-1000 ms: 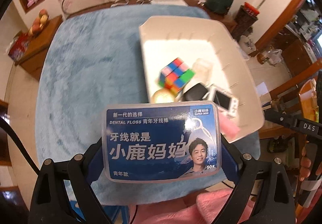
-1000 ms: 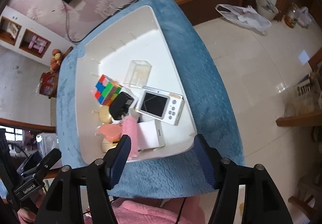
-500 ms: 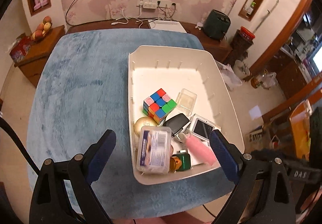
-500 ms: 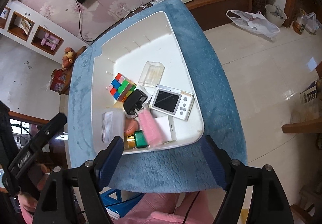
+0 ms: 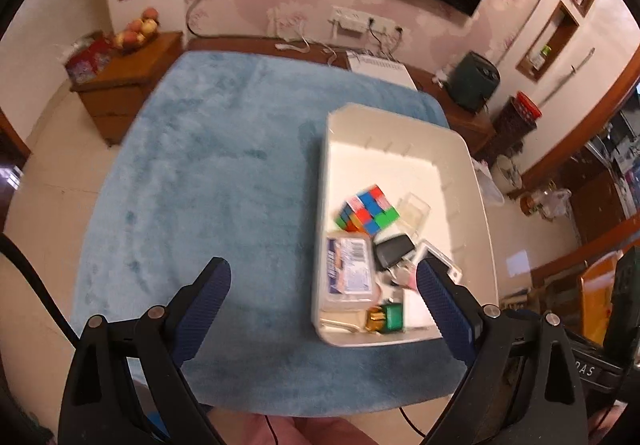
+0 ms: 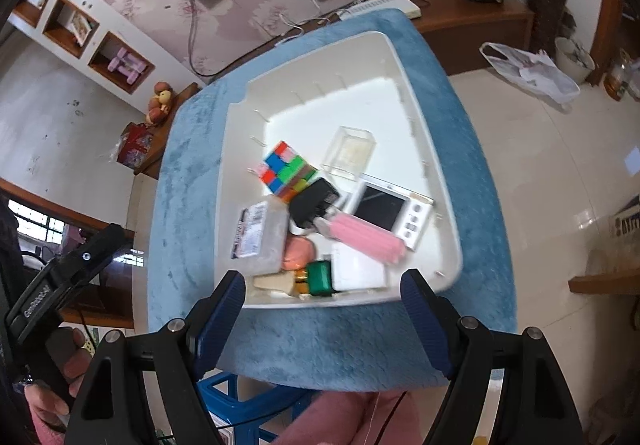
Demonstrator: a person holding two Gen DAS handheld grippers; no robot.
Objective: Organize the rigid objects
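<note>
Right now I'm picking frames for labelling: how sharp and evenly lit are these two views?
Left wrist view: motion-smeared, the cube and floss box soft; warm, dim light. Right wrist view: crisper, though the floss box label is unreadable; the tray floor is nearly blown out. Both bend heavily toward the edges.

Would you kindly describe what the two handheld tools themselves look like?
Both the left tool and right tool have black angular frames with silver pivot screws and ribbed dark-blue fingers. White lettering marks their bodies, and a pink sleeve covers the wrist.
</note>
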